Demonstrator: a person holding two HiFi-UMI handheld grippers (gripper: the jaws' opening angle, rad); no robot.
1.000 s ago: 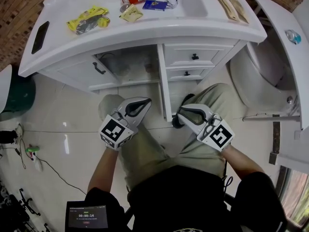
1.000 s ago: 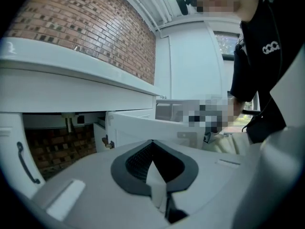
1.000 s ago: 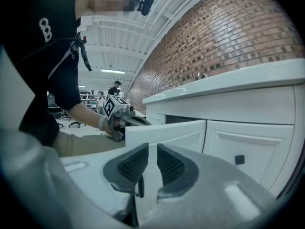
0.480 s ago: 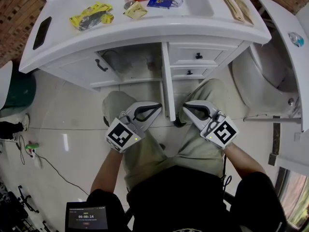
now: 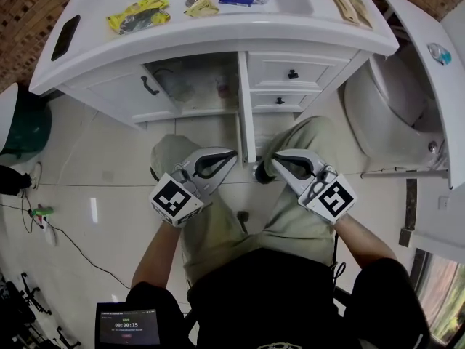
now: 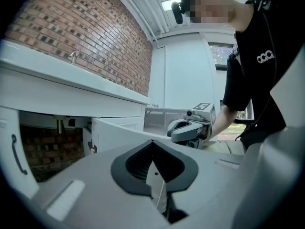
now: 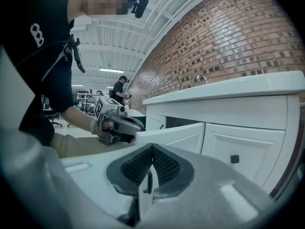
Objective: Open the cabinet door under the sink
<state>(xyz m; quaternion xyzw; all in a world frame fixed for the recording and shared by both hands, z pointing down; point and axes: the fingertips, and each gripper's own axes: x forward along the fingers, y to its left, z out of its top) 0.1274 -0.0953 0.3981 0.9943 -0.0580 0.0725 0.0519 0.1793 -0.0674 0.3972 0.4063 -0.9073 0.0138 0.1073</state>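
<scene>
The white vanity [image 5: 240,35] has both doors under its sink standing open. The left door [image 5: 123,93] with its black handle [image 5: 149,86] is swung leftward, and the right door [image 5: 245,115] juts out edge-on toward me. The dim cabinet interior [image 5: 192,86] shows between them. My left gripper [image 5: 216,161] and right gripper [image 5: 282,163] rest shut over the person's knees, short of the doors, holding nothing. In the left gripper view the jaws [image 6: 152,143] point at the open right door [image 6: 119,133]. In the right gripper view the jaws [image 7: 151,147] point at that door [image 7: 176,135].
Two drawers with black knobs [image 5: 292,73] sit right of the cabinet. A toilet [image 5: 392,115] stands at the right, a green bin [image 5: 25,133] at the left. Packets [image 5: 138,17] and a phone [image 5: 65,36] lie on the countertop. Cables [image 5: 43,220] trail across the floor.
Both grippers stay shut over the knees, shifting only slightly. The head view has drifted a little. The doors have not moved.
</scene>
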